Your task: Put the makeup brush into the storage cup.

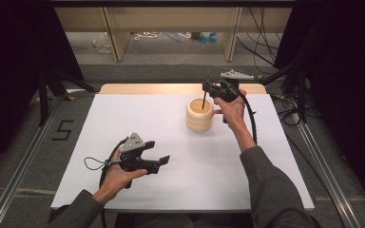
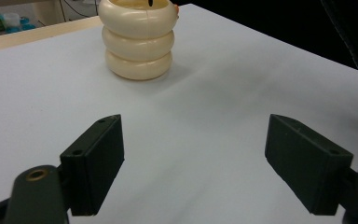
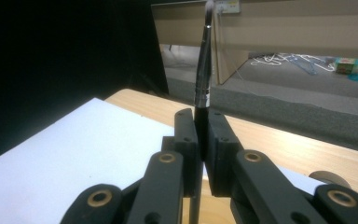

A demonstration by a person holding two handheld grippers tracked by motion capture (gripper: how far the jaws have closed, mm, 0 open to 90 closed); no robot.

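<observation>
The right hand-held gripper (image 1: 209, 88) is closed on a thin black brush (image 3: 203, 74); in the right gripper view its two jaws press on the handle from both sides, just below the silver ferrule, and the brush stands upright between them with its pale tip uppermost. In the high view the lower end of the brush (image 1: 204, 101) reaches down into the open mouth of a cream ribbed cup (image 1: 199, 114). The right hand (image 1: 230, 110) grips the gripper body just beside the cup, on its right side, with the black cable trailing back along the forearm.

The cup stands upright on the white bench (image 1: 142, 118), toward its far edge and right of centre. In the left gripper view the cup (image 2: 137, 42) shows three stacked rounded rings and lies well ahead of the jaws.

The left hand-held gripper (image 1: 158, 161) is held at the near left part of the bench, well apart from the cup. Its jaws stand wide apart, with bare bench surface between them. The left hand (image 1: 119, 175) holds its body from below, and the grey three-cornered plate sits on top
</observation>
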